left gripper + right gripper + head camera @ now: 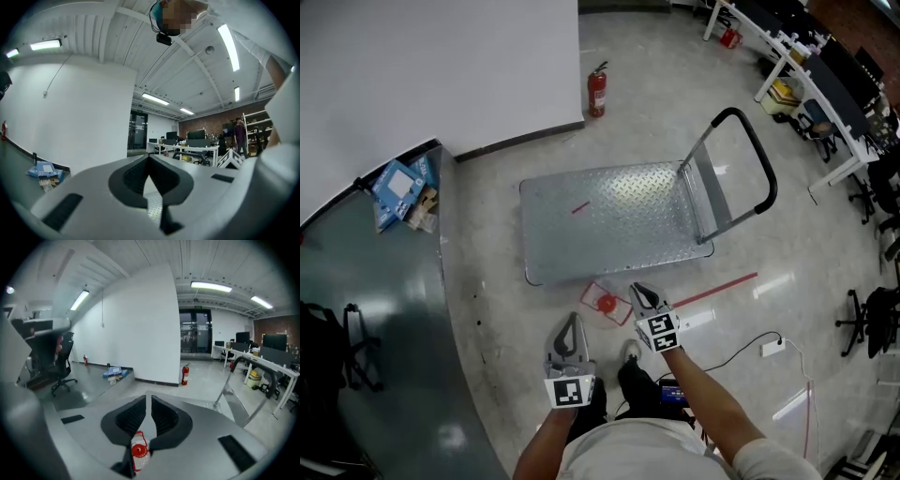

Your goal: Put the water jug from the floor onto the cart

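Note:
The water jug [607, 304], clear with a red cap, stands on the floor just in front of the cart's near edge. The cart has a bare ribbed metal deck [609, 220] and an upright black push handle [752, 155] at its right end. My right gripper [636, 287] hangs shut and empty just right of the jug, tilted downward. In the right gripper view the red cap [138, 450] shows below the closed jaws. My left gripper [571, 317] is shut too, held level nearer to me and left of the jug, holding nothing.
A red fire extinguisher [597, 91] stands by the white wall beyond the cart. A blue box [397, 187] lies on the dark raised floor at left. A red tape line [722, 289] and a white power strip [772, 348] lie at right, with desks behind.

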